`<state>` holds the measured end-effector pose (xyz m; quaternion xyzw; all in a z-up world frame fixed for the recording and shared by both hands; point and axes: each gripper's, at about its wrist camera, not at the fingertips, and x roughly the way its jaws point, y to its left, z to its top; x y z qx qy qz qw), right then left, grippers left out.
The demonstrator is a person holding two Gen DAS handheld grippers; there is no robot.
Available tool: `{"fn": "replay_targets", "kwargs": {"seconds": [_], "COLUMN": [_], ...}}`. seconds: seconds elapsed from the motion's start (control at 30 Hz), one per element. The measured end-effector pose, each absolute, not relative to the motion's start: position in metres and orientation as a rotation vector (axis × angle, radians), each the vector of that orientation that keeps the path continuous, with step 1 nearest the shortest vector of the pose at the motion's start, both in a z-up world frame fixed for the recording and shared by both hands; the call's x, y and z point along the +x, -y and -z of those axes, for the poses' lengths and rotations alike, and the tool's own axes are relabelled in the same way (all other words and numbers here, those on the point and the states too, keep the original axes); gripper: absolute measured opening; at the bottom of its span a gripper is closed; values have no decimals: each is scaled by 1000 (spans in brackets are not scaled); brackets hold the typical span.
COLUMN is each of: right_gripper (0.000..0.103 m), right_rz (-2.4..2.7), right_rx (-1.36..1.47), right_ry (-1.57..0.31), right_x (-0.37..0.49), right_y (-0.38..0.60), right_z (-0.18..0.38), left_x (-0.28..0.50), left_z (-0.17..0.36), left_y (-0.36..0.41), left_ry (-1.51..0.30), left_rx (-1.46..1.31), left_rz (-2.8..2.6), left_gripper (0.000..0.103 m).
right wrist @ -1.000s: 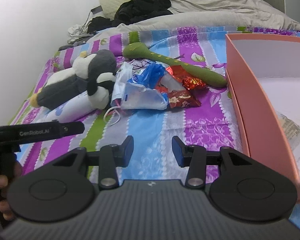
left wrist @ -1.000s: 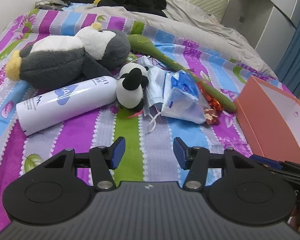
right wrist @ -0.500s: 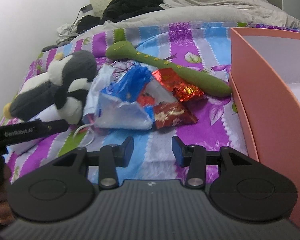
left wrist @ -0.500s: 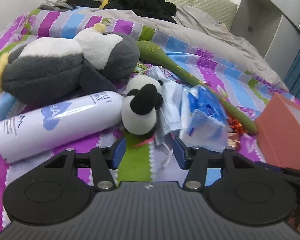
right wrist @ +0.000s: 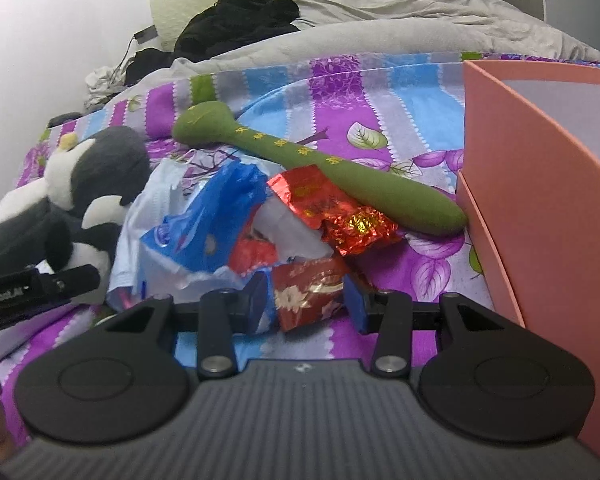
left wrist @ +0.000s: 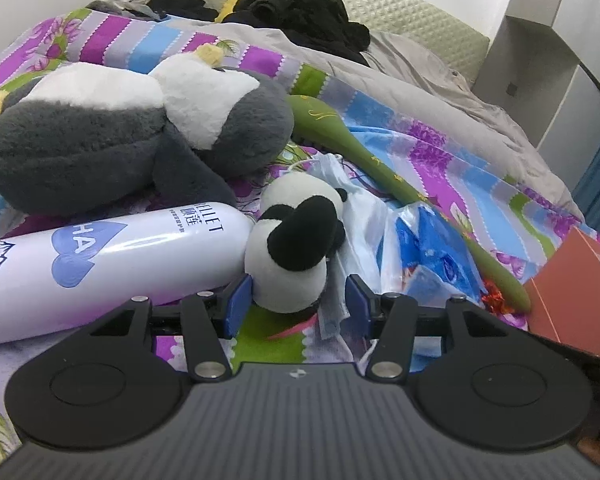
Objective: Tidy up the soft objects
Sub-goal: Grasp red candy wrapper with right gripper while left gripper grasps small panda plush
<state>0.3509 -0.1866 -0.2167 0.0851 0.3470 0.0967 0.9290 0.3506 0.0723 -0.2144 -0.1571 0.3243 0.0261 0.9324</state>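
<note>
A small black-and-white panda toy (left wrist: 296, 248) lies mid-bed between the spread fingers of the left claw (left wrist: 296, 304), while the right claw (right wrist: 306, 306) stands spread around a crinkled red foil wrapper (right wrist: 308, 296)

Right gripper (right wrist: 306, 306) fingers straddle red foil packet (right wrist: 308, 296); pink box (right wrist: 540, 200) right.

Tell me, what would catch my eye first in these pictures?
Probably the big grey-and-white plush penguin sprawled on the striped bedspread, with a white spray can lying in front of it. A small plush panda sits between the open blue pads of the left gripper. In the right view, shiny red wrappers and a long green plush stick lie beside a pink box.
</note>
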Motion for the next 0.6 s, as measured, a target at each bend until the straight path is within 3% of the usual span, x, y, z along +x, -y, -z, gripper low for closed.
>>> {"fn": "replay_targets", "kwargs": {"seconds": [0.23,0.6], "right_gripper": [47,49], "right_rz": [-205,-177], "right_rx": [174,124], "right_ry": [-714,-744], "right_x": [359,364], "right_y": [187,185], "right_z": [220,227], "left_x": [356,357], "left_z": [217,222], "left_y": [-74,-69], "left_ry": [-631,-615], "left_rx": [-328,-308], "left_rz": [-95,-130], "left_gripper": [51,52]}}
